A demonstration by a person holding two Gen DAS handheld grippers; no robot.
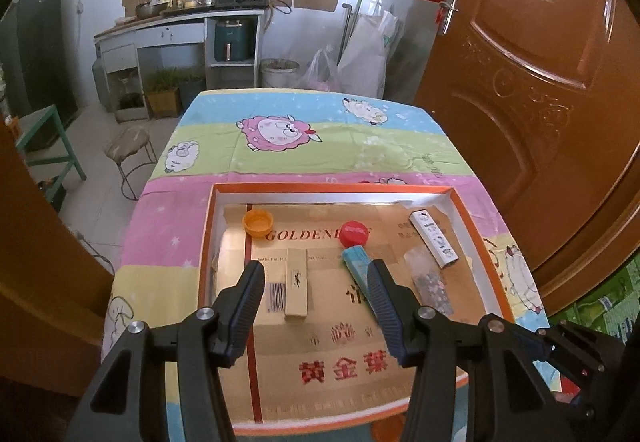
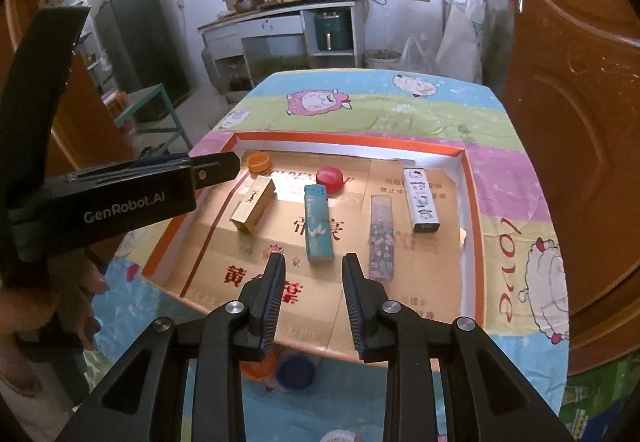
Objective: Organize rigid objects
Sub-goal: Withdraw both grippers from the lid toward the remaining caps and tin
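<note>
A: While both grippers hover empty over the orange-rimmed tray (image 2: 472, 178), what worries you?

B: My left gripper (image 1: 316, 282) has its fingers spread wide; my right gripper (image 2: 314, 274) has them narrower, gripping nothing. The teal lighter (image 2: 318, 226) lies just beside the floral lighter (image 2: 380, 238), so I judge a careless descent could knock either askew.

Both grippers are matte black: the right gripper (image 2: 314, 262) has ribbed finger pads (image 2: 273, 302) and silver pivot screws (white "GenRobot.AI" lettering marks the left gripper (image 2: 120, 190)).
</note>
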